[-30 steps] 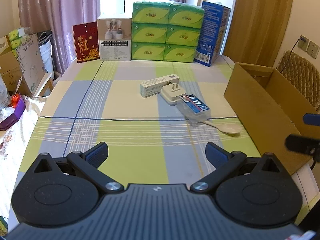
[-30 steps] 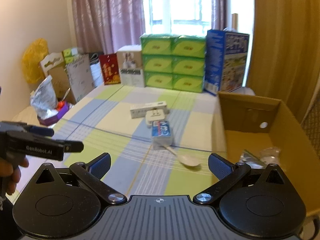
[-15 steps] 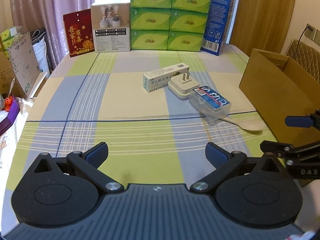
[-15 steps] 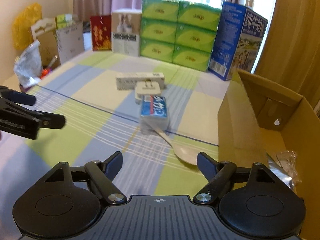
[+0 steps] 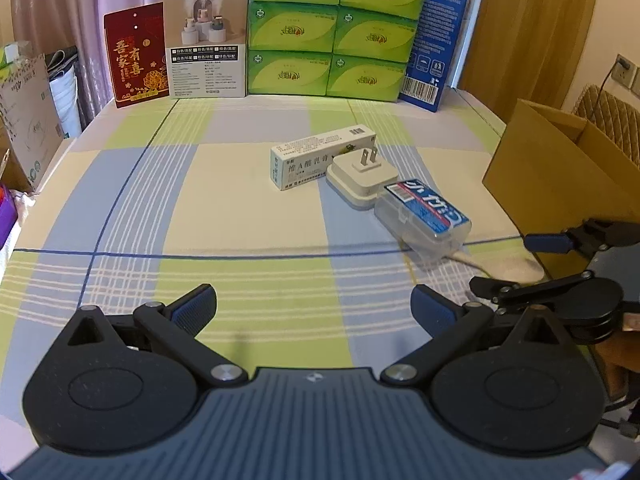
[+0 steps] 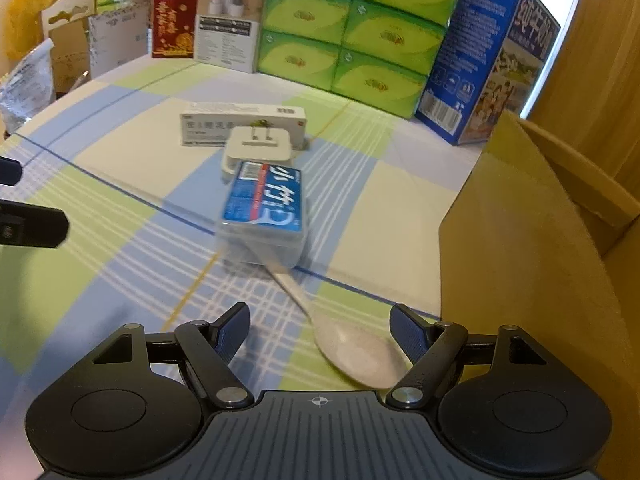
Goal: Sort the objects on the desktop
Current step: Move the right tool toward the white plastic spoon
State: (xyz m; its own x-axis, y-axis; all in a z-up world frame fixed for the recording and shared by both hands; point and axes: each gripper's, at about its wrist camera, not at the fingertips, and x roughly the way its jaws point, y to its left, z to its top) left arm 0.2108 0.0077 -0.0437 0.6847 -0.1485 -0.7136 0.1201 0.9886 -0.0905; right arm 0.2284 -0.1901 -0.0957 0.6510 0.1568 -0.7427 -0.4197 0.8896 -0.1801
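A pale spoon (image 6: 352, 344) lies on the checked cloth, its bowl between the fingers of my open right gripper (image 6: 320, 330), its handle tucked under a clear box with a blue label (image 6: 266, 204). Behind that box sit a white plug adapter (image 6: 258, 146) and a long white carton (image 6: 240, 122). In the left wrist view the same row shows: carton (image 5: 320, 158), adapter (image 5: 362, 174), clear box (image 5: 426, 214). My left gripper (image 5: 314, 306) hangs open over bare cloth, well short of them. The right gripper (image 5: 516, 260) shows at the right, hiding most of the spoon.
An open cardboard box (image 6: 532, 248) stands at the table's right edge. Along the back stand green tissue packs (image 5: 332, 28), a blue carton (image 5: 438, 36), a white product box (image 5: 206, 46) and a red card (image 5: 136, 56). Bags and cartons sit off the left edge (image 6: 48, 56).
Both grippers moved forward and lower toward the objects. The right gripper came down so the spoon's bowl now lies between its fingers. Both stayed open.
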